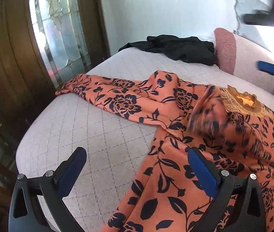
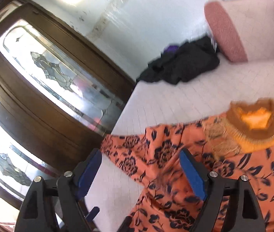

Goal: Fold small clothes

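Bright daylight, wall glare, fisheye blur

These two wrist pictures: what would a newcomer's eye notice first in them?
First, the orange garment with dark blue flowers, spread across the pale quilted bed, one sleeve reaching toward the bed's left edge and a gold fringed neckline at the right. Next, the black clothes heaped at the far end beside a pink cushion. Both tools, left tool and right tool, stand open over the garment's left edge.
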Motion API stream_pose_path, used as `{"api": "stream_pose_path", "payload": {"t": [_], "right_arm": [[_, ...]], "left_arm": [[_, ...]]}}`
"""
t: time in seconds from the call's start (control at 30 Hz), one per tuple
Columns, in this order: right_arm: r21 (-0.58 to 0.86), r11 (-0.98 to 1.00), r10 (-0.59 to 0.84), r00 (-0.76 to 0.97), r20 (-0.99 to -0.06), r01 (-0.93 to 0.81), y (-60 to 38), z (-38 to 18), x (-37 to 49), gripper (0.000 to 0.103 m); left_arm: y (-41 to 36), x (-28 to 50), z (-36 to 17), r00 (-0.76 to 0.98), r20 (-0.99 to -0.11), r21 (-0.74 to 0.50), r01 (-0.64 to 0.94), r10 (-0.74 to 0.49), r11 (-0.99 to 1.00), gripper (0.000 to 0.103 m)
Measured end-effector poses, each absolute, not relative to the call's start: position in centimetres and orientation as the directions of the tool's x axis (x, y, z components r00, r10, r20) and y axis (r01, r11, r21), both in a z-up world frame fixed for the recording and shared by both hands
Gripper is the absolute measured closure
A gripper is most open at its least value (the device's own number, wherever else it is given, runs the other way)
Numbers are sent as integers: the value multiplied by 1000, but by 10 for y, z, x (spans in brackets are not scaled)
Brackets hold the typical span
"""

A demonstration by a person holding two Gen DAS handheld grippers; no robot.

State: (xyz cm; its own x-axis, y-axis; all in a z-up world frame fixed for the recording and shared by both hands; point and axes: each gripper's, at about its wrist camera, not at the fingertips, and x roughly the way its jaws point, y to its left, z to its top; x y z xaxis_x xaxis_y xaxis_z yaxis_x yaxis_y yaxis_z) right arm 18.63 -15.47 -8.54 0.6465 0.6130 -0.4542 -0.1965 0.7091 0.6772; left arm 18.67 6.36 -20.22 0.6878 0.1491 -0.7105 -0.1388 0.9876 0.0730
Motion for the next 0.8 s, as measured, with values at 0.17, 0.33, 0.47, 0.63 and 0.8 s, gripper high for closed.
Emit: {"api": "stream_pose_path", "payload": {"t": [0.17, 0.33, 0.47, 0.63, 0.8], "right_arm": [[564, 816, 466, 726, -506, -130, -194, -71, 133, 18], [509, 856, 318, 691, -649, 85, -256, -115, 90, 25], [516, 820, 241, 668, -704, 248, -303, -161, 63, 47], [564, 742, 230, 651, -723, 363, -338, -193, 64, 51], [504, 756, 219, 563, -797, 419, -341, -221, 79, 53]], "left_arm": [[64, 189, -199, 693, -710, 43, -131, 123, 990, 0], [57, 210, -185, 726, -688, -13, -34, 16, 999, 0], [51, 252, -179, 730, -682, -40, 28, -48, 999, 15], [28, 315, -215, 586, -782, -166, 131, -212, 977, 78], [2, 335, -245, 510, -856, -9, 142, -81, 990, 81]]}}
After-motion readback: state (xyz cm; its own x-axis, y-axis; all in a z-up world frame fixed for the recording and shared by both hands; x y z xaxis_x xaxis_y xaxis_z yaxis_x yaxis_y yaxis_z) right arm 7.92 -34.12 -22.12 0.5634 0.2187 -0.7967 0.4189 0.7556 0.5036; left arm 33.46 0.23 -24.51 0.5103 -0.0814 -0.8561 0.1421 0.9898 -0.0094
